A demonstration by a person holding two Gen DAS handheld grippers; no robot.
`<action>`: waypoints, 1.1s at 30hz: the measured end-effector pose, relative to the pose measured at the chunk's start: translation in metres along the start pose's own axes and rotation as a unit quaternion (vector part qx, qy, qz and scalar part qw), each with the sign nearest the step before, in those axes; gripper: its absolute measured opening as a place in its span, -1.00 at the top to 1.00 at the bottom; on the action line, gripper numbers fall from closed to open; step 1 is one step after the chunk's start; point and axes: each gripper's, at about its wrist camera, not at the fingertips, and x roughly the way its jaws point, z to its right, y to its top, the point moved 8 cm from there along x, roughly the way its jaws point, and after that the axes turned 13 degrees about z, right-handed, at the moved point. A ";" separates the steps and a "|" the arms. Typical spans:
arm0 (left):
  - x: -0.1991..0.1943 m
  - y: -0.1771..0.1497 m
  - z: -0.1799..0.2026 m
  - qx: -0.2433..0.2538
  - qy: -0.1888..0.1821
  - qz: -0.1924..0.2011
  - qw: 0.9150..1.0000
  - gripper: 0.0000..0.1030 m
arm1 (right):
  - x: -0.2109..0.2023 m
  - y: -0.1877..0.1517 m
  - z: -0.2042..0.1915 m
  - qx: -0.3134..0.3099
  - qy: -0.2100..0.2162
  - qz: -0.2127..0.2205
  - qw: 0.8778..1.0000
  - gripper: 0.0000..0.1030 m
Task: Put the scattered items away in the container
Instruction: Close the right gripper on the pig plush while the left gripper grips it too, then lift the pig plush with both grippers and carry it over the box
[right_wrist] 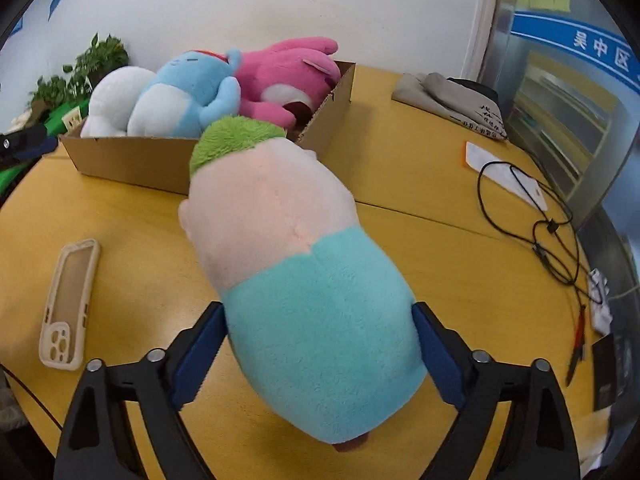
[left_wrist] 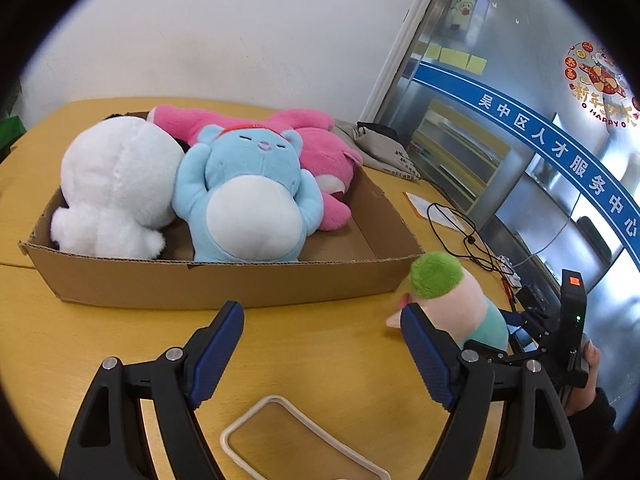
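A shallow cardboard box [left_wrist: 224, 280] on the yellow table holds a white plush [left_wrist: 116, 184], a blue plush [left_wrist: 248, 200] and a pink plush [left_wrist: 320, 160]. The box also shows in the right wrist view [right_wrist: 132, 160]. My right gripper [right_wrist: 320, 344] is shut on a green-haired plush with peach head and teal body [right_wrist: 304, 280], held above the table, right of the box. That plush shows in the left wrist view [left_wrist: 452, 300], beside the box's right corner. My left gripper [left_wrist: 320, 332] is open and empty, in front of the box.
A beige phone case [right_wrist: 70, 300] lies on the table in front of the box, also under my left gripper [left_wrist: 288, 436]. A black cable [right_wrist: 540, 232], a paper card [right_wrist: 504, 172] and a grey cloth bag [right_wrist: 452, 100] lie to the right. Glass wall at the right.
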 end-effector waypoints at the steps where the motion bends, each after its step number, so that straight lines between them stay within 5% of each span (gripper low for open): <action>1: 0.002 0.000 0.001 0.000 -0.002 -0.002 1.000 -0.57 | -0.003 0.000 -0.005 0.005 0.007 0.005 1.000 -0.69; 9: 0.042 -0.013 0.026 0.002 -0.041 -0.054 0.998 -0.57 | -0.022 -0.002 -0.075 0.014 0.081 0.015 0.997 -0.53; 14: 0.060 -0.032 0.032 -0.002 -0.055 -0.082 0.995 -0.56 | -0.029 -0.007 -0.106 0.027 0.084 0.023 0.996 -0.52; 19: 0.064 -0.037 0.039 -0.010 -0.088 -0.107 0.990 -0.16 | -0.040 -0.011 -0.128 0.021 0.120 0.028 0.992 -0.29; 27: 0.048 -0.023 0.050 0.013 -0.093 -0.106 0.990 0.14 | -0.044 -0.010 -0.133 0.044 0.132 0.036 0.990 -0.04; 33: 0.021 0.029 0.073 0.054 -0.116 -0.055 0.990 0.22 | -0.052 0.012 -0.135 0.049 0.138 0.066 0.987 0.03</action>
